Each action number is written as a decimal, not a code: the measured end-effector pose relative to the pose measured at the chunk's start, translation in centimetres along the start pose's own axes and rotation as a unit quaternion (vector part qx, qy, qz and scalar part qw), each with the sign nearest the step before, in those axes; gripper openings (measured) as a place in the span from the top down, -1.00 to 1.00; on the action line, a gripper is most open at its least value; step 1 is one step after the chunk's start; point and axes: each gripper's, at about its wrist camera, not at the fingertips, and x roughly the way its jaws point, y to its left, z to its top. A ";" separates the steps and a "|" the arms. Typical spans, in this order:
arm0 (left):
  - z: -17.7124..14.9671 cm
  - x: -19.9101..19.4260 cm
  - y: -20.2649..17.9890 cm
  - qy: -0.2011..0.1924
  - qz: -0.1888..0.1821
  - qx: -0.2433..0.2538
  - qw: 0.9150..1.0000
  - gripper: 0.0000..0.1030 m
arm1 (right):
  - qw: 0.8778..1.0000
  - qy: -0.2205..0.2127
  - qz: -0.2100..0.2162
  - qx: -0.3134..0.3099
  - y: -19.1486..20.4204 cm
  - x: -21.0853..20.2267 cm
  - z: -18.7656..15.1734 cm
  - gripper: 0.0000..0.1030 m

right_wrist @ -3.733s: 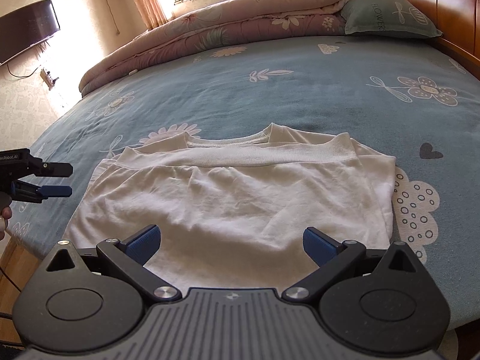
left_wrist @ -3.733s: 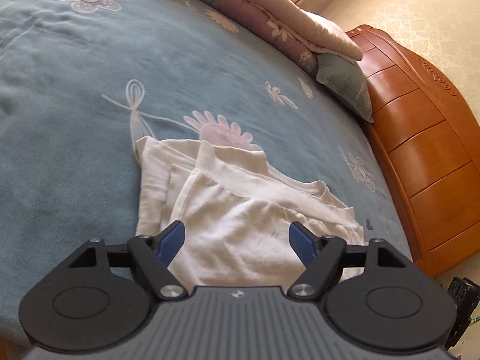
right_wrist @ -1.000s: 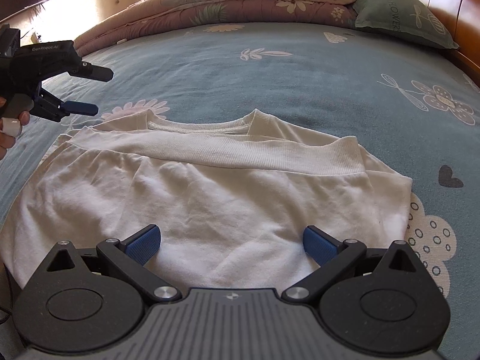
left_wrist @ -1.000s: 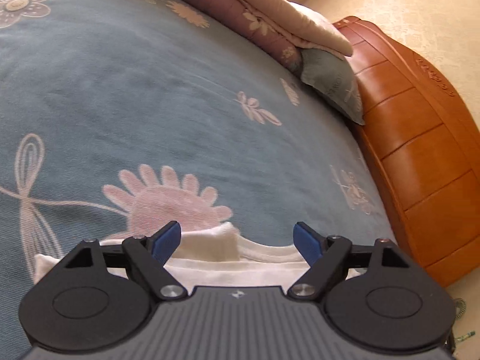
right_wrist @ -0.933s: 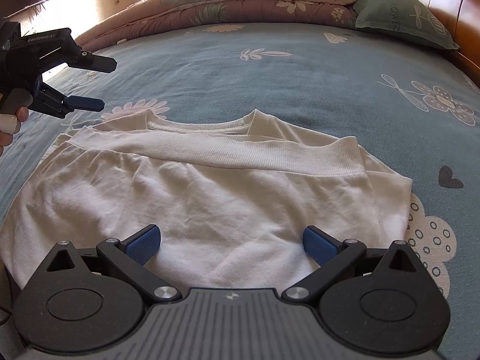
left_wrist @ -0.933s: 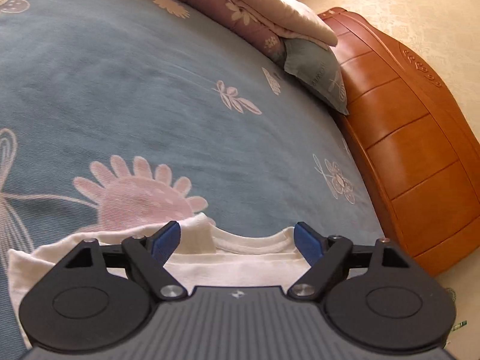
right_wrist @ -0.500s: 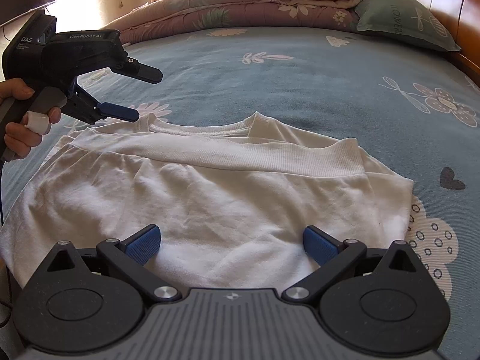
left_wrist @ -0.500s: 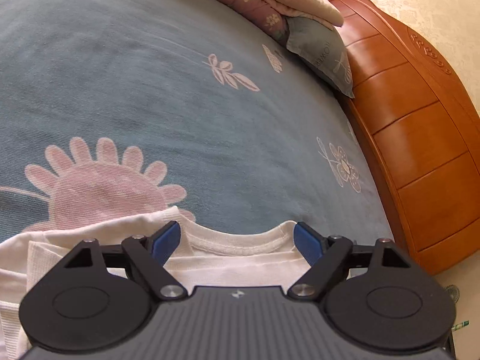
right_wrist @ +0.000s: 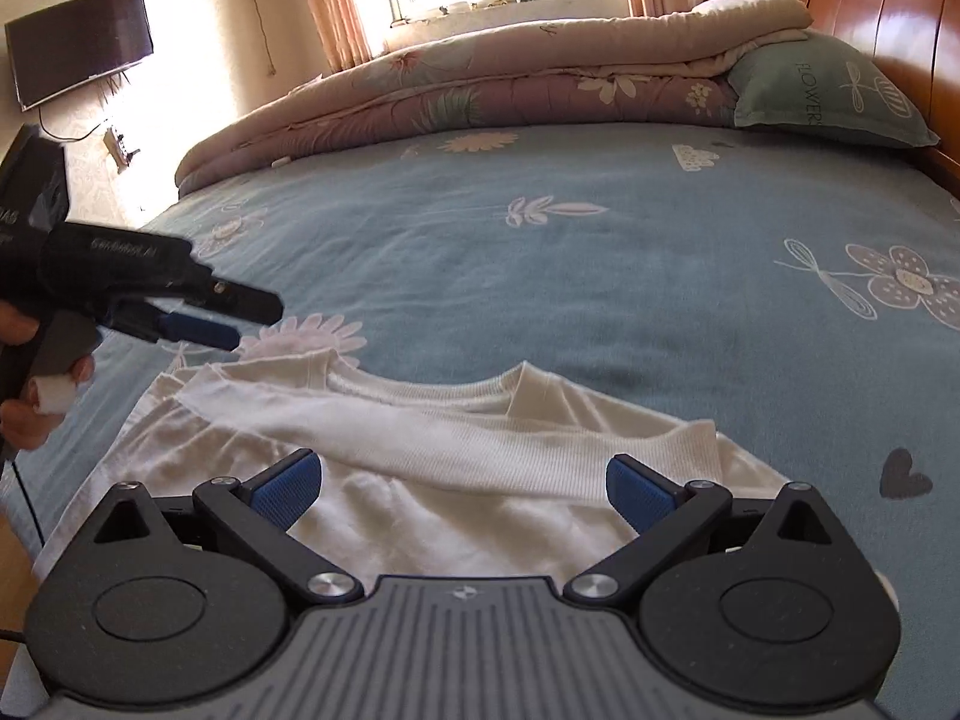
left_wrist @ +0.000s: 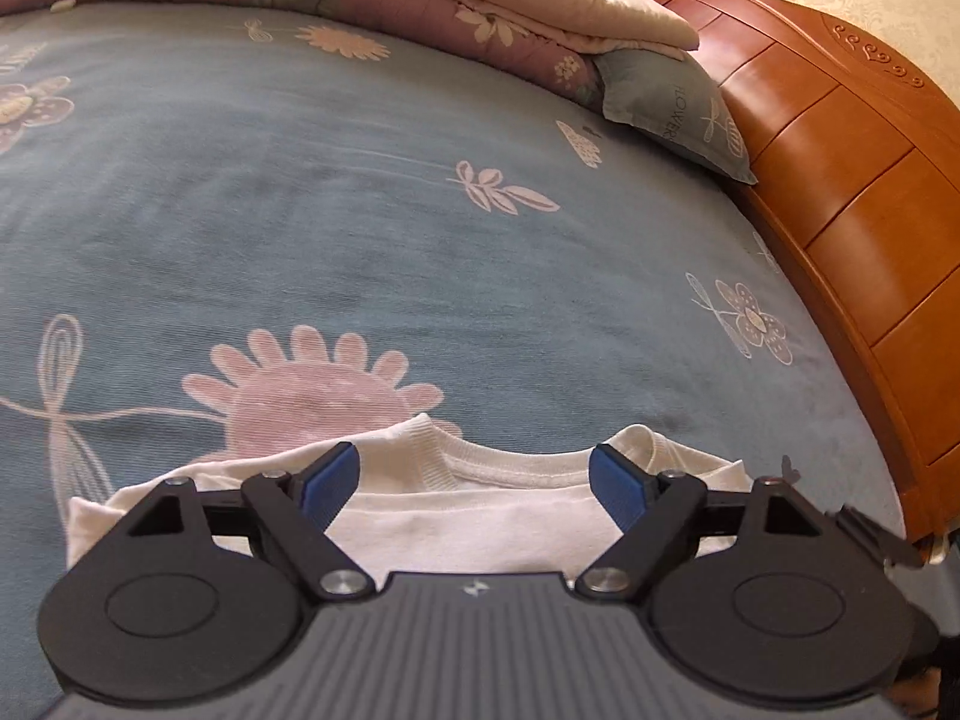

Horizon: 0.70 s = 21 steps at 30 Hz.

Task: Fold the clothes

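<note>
A white sweatshirt [right_wrist: 456, 480] lies partly folded on the blue flowered bedspread [right_wrist: 540, 276], its ribbed hem across the middle and its neckline [left_wrist: 510, 471] at the far edge. My left gripper [left_wrist: 474, 480] hovers open above the collar area with nothing between its blue pads. In the right wrist view the left gripper [right_wrist: 234, 318] shows at the shirt's far left corner, held by a hand [right_wrist: 36, 396]. Open too, my right gripper [right_wrist: 459, 489] sits low over the shirt's near half, holding nothing.
A rolled pink and beige quilt [right_wrist: 510, 78] and a grey-green pillow [right_wrist: 828, 96] lie along the far side. A wooden headboard [left_wrist: 852, 192] bounds the bed on the right. A wall TV [right_wrist: 78, 42] hangs at left. Open bedspread stretches beyond the shirt.
My left gripper has swung toward the shirt's collar, which now fills the gap between its fingers. My right gripper has moved forward over the shirt. Both stay open.
</note>
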 end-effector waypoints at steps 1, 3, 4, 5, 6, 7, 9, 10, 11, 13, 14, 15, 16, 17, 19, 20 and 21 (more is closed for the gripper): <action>-0.3 -0.8 0.0 -0.008 0.013 0.003 1.000 -0.62 | 1.000 -0.002 0.008 0.008 -0.5 1.0 0.8 -1.00; -0.9 -2.5 0.4 -0.020 0.024 -0.002 1.000 -0.62 | 0.999 0.010 0.034 0.031 -1.2 3.5 1.8 -1.00; -1.2 -3.1 0.8 -0.021 0.022 -0.010 0.999 -0.62 | 0.998 0.018 0.044 0.037 -1.4 4.8 2.1 -1.00; -1.5 -3.6 1.1 -0.021 0.021 -0.015 0.999 -0.63 | 0.997 0.025 0.051 0.042 -1.5 6.0 2.4 -1.00; -1.7 -4.1 1.4 -0.021 0.024 -0.017 0.999 -0.63 | 0.998 0.029 0.049 0.040 -1.5 6.3 2.5 -1.00; -2.0 -4.5 1.7 -0.020 0.030 -0.016 0.999 -0.64 | 0.998 0.034 0.047 0.038 -1.4 6.7 2.5 -1.00; -2.7 -5.1 2.4 -0.015 0.045 -0.014 0.999 -0.64 | 0.998 0.042 0.043 0.035 -1.3 7.3 2.7 -1.00; -3.0 -5.4 2.7 -0.013 0.053 -0.014 0.998 -0.64 | 0.998 0.047 0.041 0.033 -1.3 7.6 2.7 -1.00; -3.4 -5.7 3.2 -0.011 0.056 -0.016 0.998 -0.64 | 0.997 0.051 0.039 0.031 -1.2 7.9 2.8 -1.00; -4.1 -6.0 3.8 -0.005 0.050 -0.023 0.998 -0.64 | 0.997 0.059 0.035 0.028 -1.1 8.3 2.9 -1.00; -4.4 -5.9 4.0 -0.001 0.043 -0.023 0.999 -0.64 | 0.998 0.052 0.038 0.027 -1.0 7.0 2.9 -1.00; -4.8 -5.8 4.1 0.004 0.035 -0.023 0.999 -0.64 | 0.998 0.046 0.039 0.024 -0.9 5.7 2.7 -1.00; -5.4 -5.6 4.2 0.011 0.028 -0.022 0.999 -0.64 | 0.998 0.044 0.036 0.022 -0.6 4.4 2.3 -1.00; -5.8 -5.2 4.2 0.018 0.022 -0.020 0.999 -0.64 | 0.998 0.043 0.032 0.019 -0.4 3.1 1.8 -1.00; -7.1 -4.4 4.5 0.026 0.019 -0.024 0.999 -0.64 | 0.999 0.043 0.024 0.019 -0.1 0.8 0.5 -1.00; -7.7 -4.0 4.7 0.028 0.021 -0.027 0.999 -0.64 | 0.999 0.045 0.019 0.021 -0.1 -0.2 -0.3 -1.00; -8.3 -3.6 4.9 0.029 0.022 -0.030 0.999 -0.64 | 0.999 0.047 0.014 0.023 0.0 -1.1 -1.1 -1.00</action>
